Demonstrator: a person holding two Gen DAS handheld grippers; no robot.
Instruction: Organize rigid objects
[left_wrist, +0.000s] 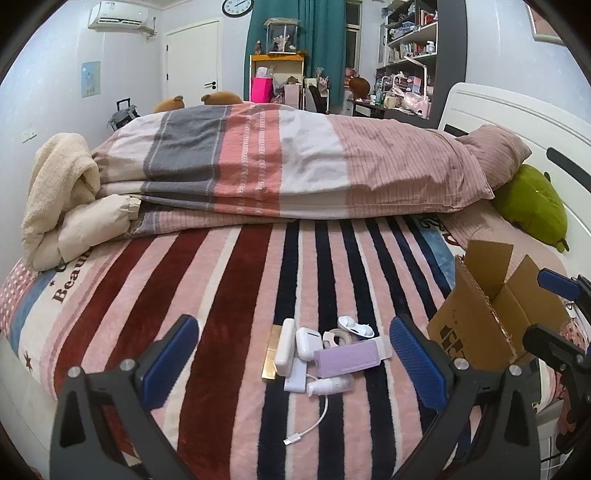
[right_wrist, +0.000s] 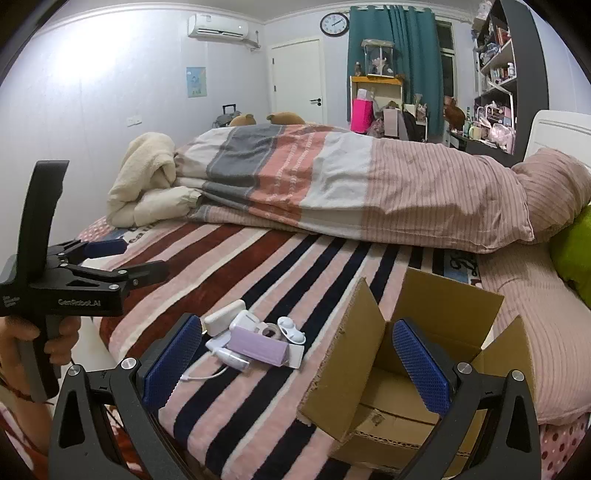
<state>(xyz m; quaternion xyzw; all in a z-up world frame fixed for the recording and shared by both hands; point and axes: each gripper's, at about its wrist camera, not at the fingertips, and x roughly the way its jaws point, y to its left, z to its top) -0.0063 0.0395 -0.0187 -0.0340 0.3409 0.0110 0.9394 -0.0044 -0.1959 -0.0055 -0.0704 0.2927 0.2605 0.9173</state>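
Striped blanket (left_wrist: 229, 295) covers the bed, with a little pile of gadgets on it: white case (left_wrist: 285, 347), earbud case (left_wrist: 308, 342), lilac box (left_wrist: 347, 359), white cable (left_wrist: 314, 421). Cardboard box (left_wrist: 491, 317) sits open just right of them. Left gripper (left_wrist: 291, 369) is spread wide, holding nothing; same for the right gripper (right_wrist: 295, 365). Only the right view shows a hand (right_wrist: 55, 343) on the left handle, and the box's interior. The gold bar (left_wrist: 271, 354) shows only in the left view; the small white bits in the pile are hard to identify.
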